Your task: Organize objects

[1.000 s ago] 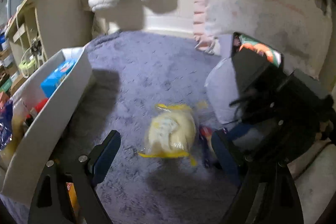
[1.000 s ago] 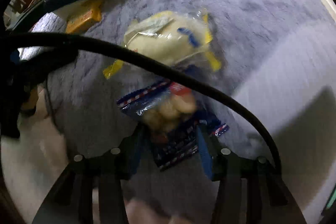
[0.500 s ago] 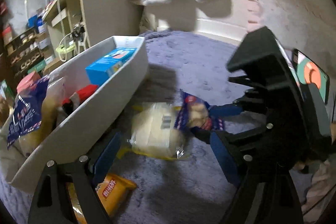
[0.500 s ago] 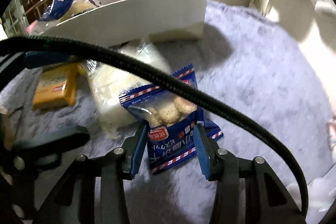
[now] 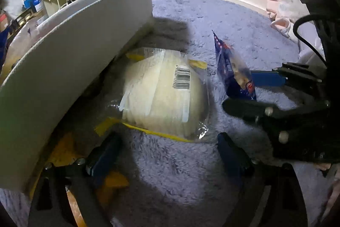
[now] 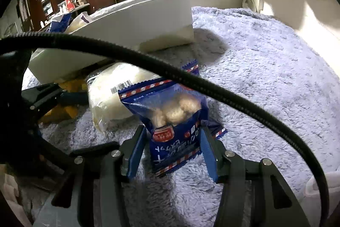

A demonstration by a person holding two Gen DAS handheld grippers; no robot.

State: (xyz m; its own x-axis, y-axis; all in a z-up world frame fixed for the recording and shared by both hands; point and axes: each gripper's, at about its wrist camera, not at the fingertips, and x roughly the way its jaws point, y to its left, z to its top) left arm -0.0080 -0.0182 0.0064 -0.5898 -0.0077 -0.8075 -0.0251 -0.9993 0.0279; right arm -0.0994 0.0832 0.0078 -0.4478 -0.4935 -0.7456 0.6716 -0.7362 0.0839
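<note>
The right gripper (image 6: 173,151) has let its jaws spread; they are opening now, and the blue biscuit packet (image 6: 170,120) stands between them on the lilac rug (image 6: 265,82), low in the frame's centre, no longer squeezed as it was 1 second ago. The left gripper (image 5: 167,154) has dropped lower and spreads wide, empty, straddling the pale bread bag (image 5: 163,93) at centre. The white box (image 5: 70,69) fills the upper left. I judge the bread goes in next.
</note>
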